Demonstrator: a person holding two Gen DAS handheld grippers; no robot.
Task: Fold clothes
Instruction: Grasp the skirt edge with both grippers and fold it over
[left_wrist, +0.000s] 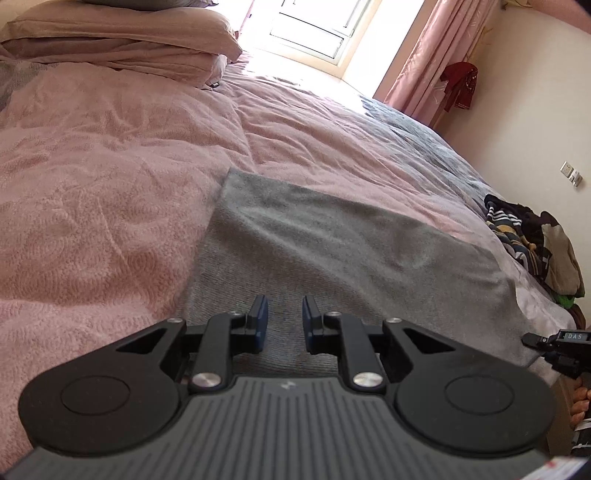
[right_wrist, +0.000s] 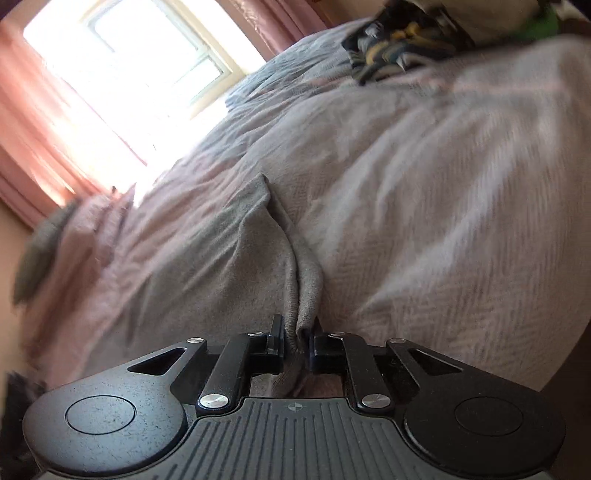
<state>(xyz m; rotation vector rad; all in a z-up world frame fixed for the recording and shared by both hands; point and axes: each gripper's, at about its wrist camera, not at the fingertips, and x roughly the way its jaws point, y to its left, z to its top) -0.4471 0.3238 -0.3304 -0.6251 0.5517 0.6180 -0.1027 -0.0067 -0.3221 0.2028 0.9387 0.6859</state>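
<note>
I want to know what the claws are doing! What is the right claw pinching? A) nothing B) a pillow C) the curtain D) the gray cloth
D: the right gripper has a bunched edge of the gray cloth squeezed between its fingers, while the pillow and curtain lie far off.
</note>
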